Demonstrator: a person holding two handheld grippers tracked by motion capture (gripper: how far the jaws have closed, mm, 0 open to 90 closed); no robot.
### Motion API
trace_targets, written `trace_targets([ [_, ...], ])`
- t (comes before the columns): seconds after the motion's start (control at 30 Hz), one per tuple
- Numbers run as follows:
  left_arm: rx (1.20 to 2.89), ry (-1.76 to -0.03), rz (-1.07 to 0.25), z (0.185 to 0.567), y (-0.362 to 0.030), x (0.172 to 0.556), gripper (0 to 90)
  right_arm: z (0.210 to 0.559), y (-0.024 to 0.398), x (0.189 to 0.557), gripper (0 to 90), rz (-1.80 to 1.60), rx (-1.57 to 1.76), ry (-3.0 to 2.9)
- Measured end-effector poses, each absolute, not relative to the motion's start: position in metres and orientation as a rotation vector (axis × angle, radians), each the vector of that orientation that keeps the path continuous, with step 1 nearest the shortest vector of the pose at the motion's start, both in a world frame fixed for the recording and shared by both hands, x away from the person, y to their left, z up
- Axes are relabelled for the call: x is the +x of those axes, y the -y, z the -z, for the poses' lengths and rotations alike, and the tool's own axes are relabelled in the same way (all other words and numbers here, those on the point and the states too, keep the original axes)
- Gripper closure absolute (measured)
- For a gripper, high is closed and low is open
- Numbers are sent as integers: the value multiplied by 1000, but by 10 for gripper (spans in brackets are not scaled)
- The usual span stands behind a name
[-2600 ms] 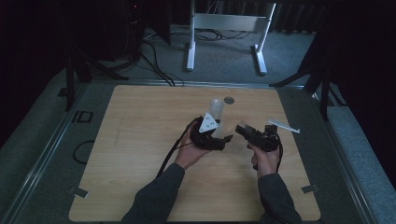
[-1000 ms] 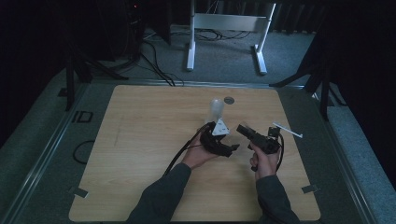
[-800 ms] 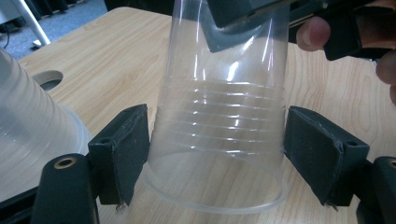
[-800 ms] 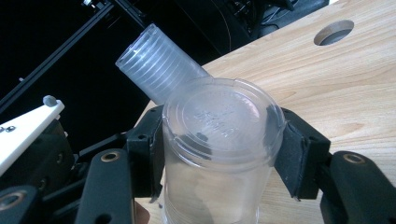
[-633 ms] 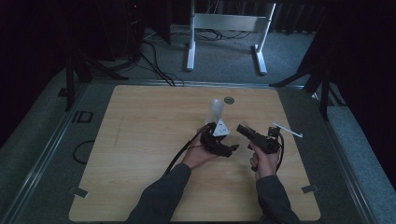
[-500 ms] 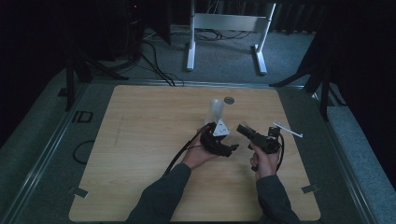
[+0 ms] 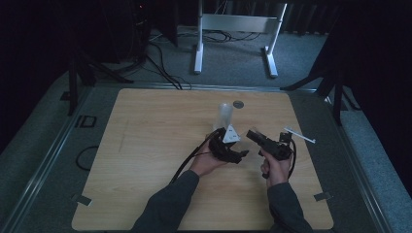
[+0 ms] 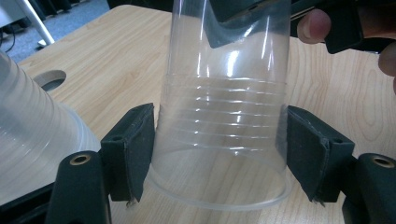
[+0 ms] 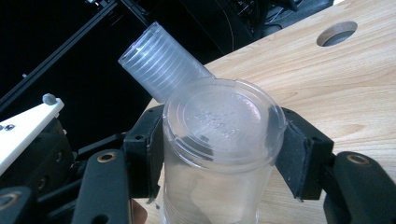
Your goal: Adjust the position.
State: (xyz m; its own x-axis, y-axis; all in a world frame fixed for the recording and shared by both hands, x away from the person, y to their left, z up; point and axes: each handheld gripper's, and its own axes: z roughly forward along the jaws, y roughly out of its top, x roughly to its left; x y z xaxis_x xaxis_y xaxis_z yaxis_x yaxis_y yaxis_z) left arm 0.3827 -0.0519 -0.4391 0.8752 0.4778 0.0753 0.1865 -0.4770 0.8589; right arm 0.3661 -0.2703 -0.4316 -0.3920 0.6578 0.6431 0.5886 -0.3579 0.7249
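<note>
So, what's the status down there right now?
Left gripper just closed onto upturned cup near rim. Right gripper just opening round its top, contact unclear. Cup stack close behind.

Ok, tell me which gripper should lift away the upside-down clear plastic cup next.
Left. The left gripper's jaws, just closing, sit against the upside-down clear plastic cup's wall near its rim. The right gripper's jaws, just opening, flank its base and seem to be letting go.

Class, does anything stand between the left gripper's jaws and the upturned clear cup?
Nothing visible does. The left gripper has just been closing its jaws, which flank the clear cup near its rim, pads against its walls. The cup stack lies aside.
</note>
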Motion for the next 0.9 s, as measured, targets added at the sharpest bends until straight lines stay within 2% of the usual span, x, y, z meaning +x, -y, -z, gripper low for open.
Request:
trace_targets([
  [0.9,2061,-478,-398,433,40,385,303,431,277,359,276,-1869,1514,-1936],
])
